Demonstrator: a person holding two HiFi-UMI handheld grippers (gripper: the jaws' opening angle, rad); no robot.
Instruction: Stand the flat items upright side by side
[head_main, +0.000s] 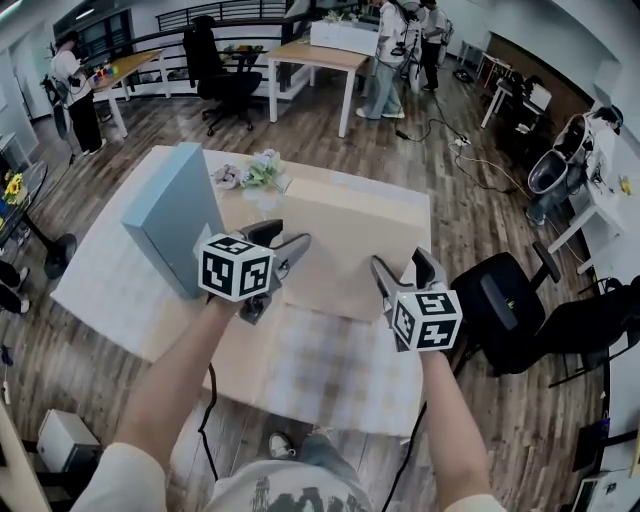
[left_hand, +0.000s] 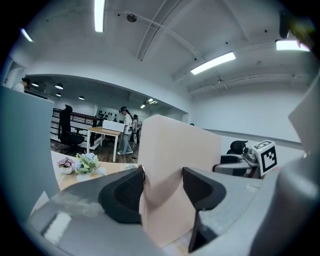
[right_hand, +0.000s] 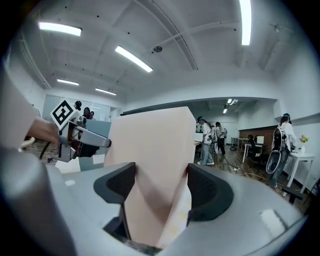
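Your left hand-held gripper (head_main: 288, 238) (left_hand: 162, 187) is closed on the near left edge of the beige box (head_main: 345, 235) (left_hand: 180, 145). In the left gripper view both dark pads sit against the box, and the gap between them is fairly wide because the box fills it. Your right hand-held gripper (head_main: 398, 260) (right_hand: 160, 187) has the same box (right_hand: 155, 140) between its jaws at the near right edge. In the right gripper view its pads meet the two sides with no daylight showing.

The beige box lies in the middle of the tabletop (head_main: 320, 365), held between your two tools. In both gripper views it rises steeply in front of the jaws. The blue box (head_main: 170, 215) (left_hand: 22, 145) already stands upright to its left, near it but apart from it. A small bunch of flowers (head_main: 262, 168) (left_hand: 85, 162) lies behind both boxes.

In the head view the marker cubes and your forearms cover the near edge of the beige box. You cannot tell there whether that edge rests on the tabletop or is lifted off it. The left cube also hides the blue box's lower near corner. In the left gripper view the blue box is cut off by the frame's left side, so only a plain face of it shows.
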